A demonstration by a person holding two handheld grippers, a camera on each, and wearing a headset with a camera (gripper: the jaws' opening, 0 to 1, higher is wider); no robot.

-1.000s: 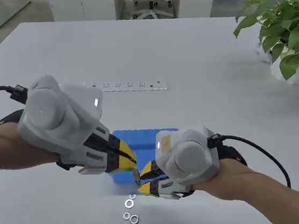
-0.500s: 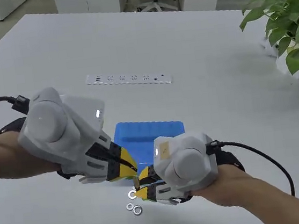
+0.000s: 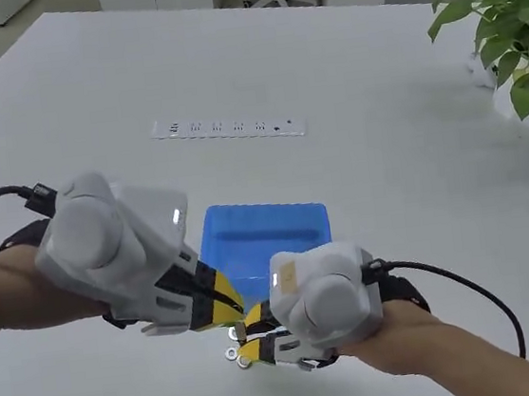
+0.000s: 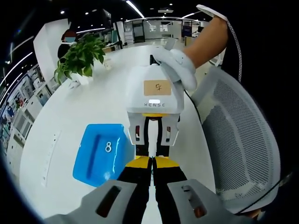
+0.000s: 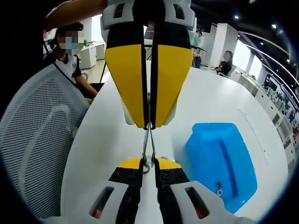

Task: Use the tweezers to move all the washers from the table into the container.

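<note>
My left gripper (image 3: 229, 307) and right gripper (image 3: 249, 339) meet tip to tip just in front of the blue container (image 3: 266, 228). The left gripper (image 4: 150, 164) is shut on the thin metal tweezers (image 5: 148, 136). The tweezers run down between the yellow tips of the right gripper (image 5: 148, 164), which close on their points. A small washer (image 5: 146, 166) sits at the tweezer tips. Loose washers (image 3: 233, 354) lie on the white table right under the grippers. Two washers (image 4: 108, 147) lie inside the container, seen also from the right gripper view as washers (image 5: 218, 189).
A white power strip (image 3: 228, 128) lies beyond the container. A potted plant (image 3: 513, 26) stands at the table's far right. A mesh chair (image 5: 42, 140) stands near the table edge, with a seated person (image 5: 70, 51) behind it.
The head camera has tilted, so the whole picture shifted. Both grippers sank slightly toward the loose washers and now cover some of them; their jaws stay shut.
</note>
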